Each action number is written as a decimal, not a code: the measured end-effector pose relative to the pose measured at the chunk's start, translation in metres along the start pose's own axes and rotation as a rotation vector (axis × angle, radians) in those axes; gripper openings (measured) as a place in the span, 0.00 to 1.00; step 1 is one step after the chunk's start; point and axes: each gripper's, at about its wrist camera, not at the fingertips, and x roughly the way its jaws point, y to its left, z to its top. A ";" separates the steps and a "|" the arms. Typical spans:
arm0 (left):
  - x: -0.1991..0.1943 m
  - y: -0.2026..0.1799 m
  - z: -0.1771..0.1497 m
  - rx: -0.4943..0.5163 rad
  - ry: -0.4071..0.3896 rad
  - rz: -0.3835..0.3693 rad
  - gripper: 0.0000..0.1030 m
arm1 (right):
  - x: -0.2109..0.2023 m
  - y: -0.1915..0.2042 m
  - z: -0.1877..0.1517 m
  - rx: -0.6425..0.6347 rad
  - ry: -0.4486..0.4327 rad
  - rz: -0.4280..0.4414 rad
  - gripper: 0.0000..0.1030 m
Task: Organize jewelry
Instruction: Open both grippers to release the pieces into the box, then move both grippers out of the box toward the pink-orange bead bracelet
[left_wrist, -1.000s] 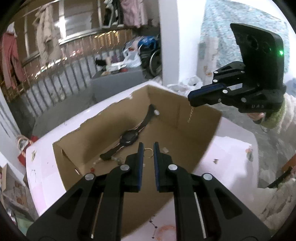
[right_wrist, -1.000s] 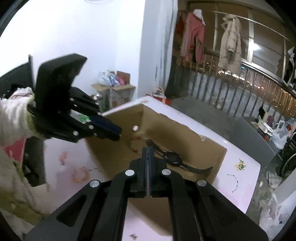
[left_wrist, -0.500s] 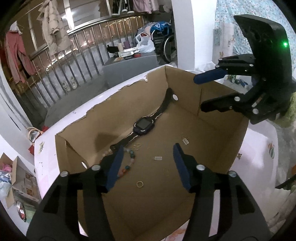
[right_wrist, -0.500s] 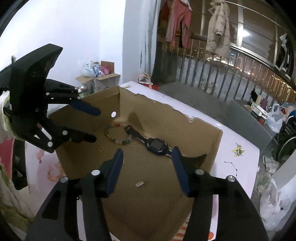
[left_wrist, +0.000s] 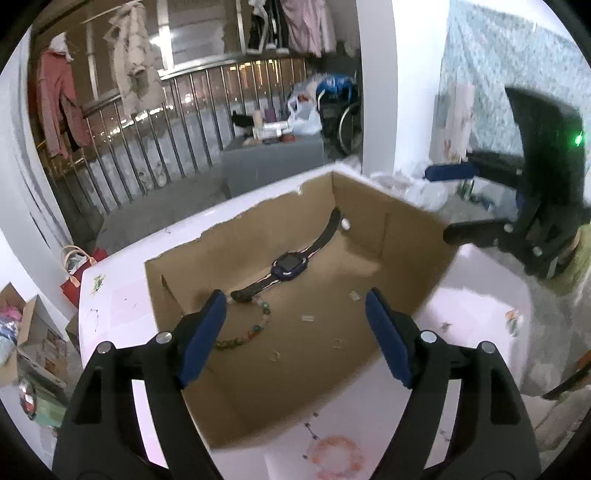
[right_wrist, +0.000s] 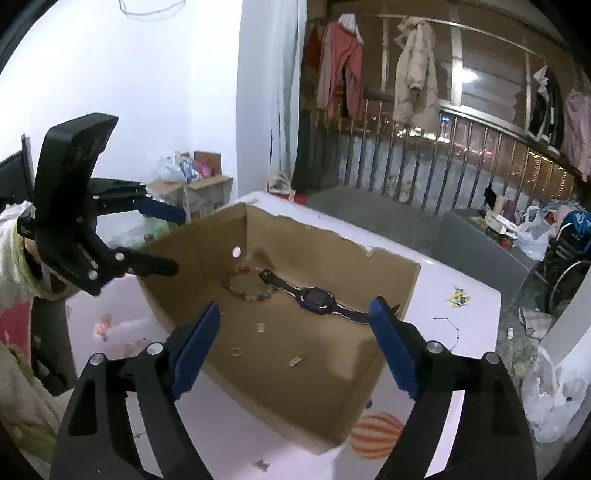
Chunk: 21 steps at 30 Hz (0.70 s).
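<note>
Hovering above an open cardboard box (left_wrist: 413, 236) on a white table (left_wrist: 118, 295), the left gripper (left_wrist: 295, 332) and right gripper (right_wrist: 295, 343) have just been opening, jaws now wide and empty. Inside lie a watch (left_wrist: 290, 266) at 12 o'clock of the left fingers, a beaded bracelet (left_wrist: 247, 332) at 10 o'clock, and small loose pieces (left_wrist: 306, 319) between.

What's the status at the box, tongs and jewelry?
Both tongs, left and right, just opened, nothing between them. Watch, bead bracelet and small bits lie in the cardboard box. Nothing blocking.
</note>
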 end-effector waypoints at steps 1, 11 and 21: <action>-0.007 -0.002 -0.002 -0.003 -0.013 -0.002 0.73 | -0.009 0.004 -0.002 0.002 -0.010 -0.002 0.80; -0.070 -0.020 -0.047 -0.039 -0.068 -0.069 0.76 | -0.056 0.045 -0.044 -0.015 0.000 0.019 0.81; -0.066 -0.015 -0.115 -0.077 0.027 -0.086 0.77 | -0.049 0.052 -0.092 0.040 0.099 0.064 0.81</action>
